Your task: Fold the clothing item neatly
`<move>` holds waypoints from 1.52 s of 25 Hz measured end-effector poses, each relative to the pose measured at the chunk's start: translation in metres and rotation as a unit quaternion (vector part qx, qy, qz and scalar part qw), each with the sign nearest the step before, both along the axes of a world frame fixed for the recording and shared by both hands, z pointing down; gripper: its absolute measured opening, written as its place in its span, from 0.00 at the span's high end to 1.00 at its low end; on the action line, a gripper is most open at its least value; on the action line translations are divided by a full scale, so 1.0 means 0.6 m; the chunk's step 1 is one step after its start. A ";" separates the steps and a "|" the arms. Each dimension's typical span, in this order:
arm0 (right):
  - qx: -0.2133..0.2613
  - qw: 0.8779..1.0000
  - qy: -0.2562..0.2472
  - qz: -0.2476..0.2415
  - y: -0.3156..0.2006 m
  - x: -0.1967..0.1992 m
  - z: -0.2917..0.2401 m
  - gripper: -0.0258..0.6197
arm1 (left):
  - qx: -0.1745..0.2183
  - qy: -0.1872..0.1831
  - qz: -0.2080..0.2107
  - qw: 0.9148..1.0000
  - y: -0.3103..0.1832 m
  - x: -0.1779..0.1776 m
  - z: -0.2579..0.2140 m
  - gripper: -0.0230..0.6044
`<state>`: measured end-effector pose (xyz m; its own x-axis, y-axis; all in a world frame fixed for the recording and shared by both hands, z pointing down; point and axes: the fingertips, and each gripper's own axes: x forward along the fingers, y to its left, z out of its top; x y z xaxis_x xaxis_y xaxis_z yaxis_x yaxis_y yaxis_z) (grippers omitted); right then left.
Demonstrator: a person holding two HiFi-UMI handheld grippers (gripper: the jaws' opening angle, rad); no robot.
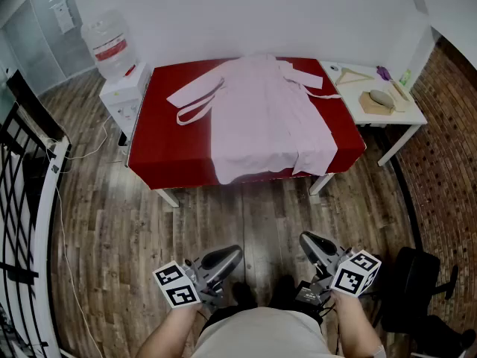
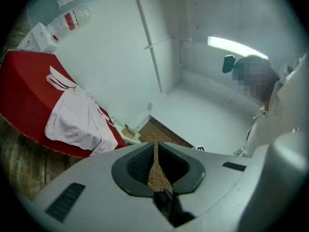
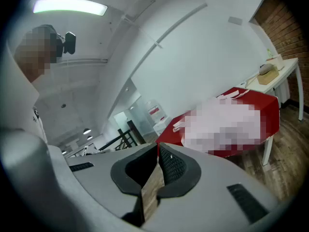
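Note:
A pale pink robe (image 1: 268,118) lies spread flat on a table covered in red cloth (image 1: 160,151), its belt and one sleeve trailing to the left. Both grippers hang close to the person's body, well short of the table. My left gripper (image 1: 235,252) is shut with nothing between its jaws, and so is my right gripper (image 1: 305,239). In the left gripper view the shut jaws (image 2: 155,146) tilt so the robe (image 2: 75,120) shows at the left. In the right gripper view the shut jaws (image 3: 158,149) face the red table (image 3: 270,115).
A white side table (image 1: 373,114) with a wooden hanger (image 1: 350,75) stands right of the red table. A water bottle (image 1: 112,51) sits on a white cabinet (image 1: 123,95) at the left. A black railing (image 1: 22,170) lines the left edge; a black chair (image 1: 417,289) is lower right.

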<state>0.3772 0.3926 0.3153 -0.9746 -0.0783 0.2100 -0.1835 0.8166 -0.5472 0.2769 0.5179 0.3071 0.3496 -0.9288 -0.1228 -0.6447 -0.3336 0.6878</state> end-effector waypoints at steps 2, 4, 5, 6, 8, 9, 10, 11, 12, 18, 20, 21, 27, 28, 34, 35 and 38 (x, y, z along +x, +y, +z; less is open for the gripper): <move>0.007 1.000 0.004 0.000 -0.009 -0.011 0.000 0.94 | 0.001 0.003 0.003 1.000 -0.007 -0.009 0.002 0.96; 0.011 1.000 0.008 -0.002 -0.018 -0.021 0.002 0.94 | 0.003 0.009 0.006 1.000 -0.014 -0.017 0.004 0.96; 0.012 1.000 0.009 -0.003 -0.023 -0.025 0.004 0.94 | 0.003 0.012 0.008 1.000 -0.018 -0.019 0.006 0.96; 0.012 1.000 0.011 -0.004 -0.028 -0.029 0.006 0.94 | 0.003 0.014 0.008 1.000 -0.022 -0.023 0.008 0.96; 0.010 1.000 0.013 -0.006 -0.040 -0.038 0.011 0.94 | 0.000 0.015 0.006 1.000 -0.032 -0.031 0.011 0.96; 0.010 1.000 0.014 -0.008 -0.048 -0.044 0.014 0.94 | -0.001 0.015 0.004 1.000 -0.038 -0.037 0.012 0.96; 0.010 1.000 0.014 -0.010 -0.058 -0.051 0.016 0.94 | -0.002 0.013 0.002 1.000 -0.045 -0.043 0.013 0.96; 0.010 1.000 0.014 -0.013 -0.068 -0.060 0.020 0.94 | -0.003 0.011 0.000 1.000 -0.053 -0.049 0.014 0.96; 0.011 1.000 0.014 -0.017 -0.080 -0.070 0.023 0.94 | -0.004 0.009 -0.003 1.000 -0.061 -0.055 0.015 0.96; 0.027 0.999 0.021 -0.040 -0.171 -0.129 0.027 0.94 | -0.011 -0.001 -0.020 1.000 -0.136 -0.097 0.014 0.96; 0.030 0.999 0.019 -0.040 -0.211 -0.147 0.029 0.94 | -0.015 0.001 -0.028 0.999 -0.170 -0.113 0.020 0.96; 0.032 0.999 0.021 -0.039 -0.232 -0.155 0.031 0.94 | -0.017 0.002 -0.032 0.999 -0.188 -0.120 0.022 0.96; 0.016 0.999 0.025 -0.042 -0.348 -0.186 0.041 0.94 | -0.026 0.002 -0.053 0.998 -0.293 -0.151 0.022 0.96; 0.014 0.999 0.025 -0.044 -0.363 -0.190 0.042 0.94 | -0.028 0.002 -0.057 0.998 -0.306 -0.157 0.022 0.96; 0.006 0.999 0.024 -0.049 -0.441 -0.211 0.048 0.94 | -0.039 -0.008 -0.099 0.994 -0.364 -0.215 0.020 0.96; 0.005 0.999 0.023 -0.049 -0.451 -0.214 0.049 0.94 | -0.039 -0.011 -0.106 0.994 -0.370 -0.226 0.018 0.96; 0.005 0.998 0.028 -0.051 -0.471 -0.221 0.052 0.94 | -0.040 -0.017 -0.121 0.992 -0.384 -0.250 0.012 0.96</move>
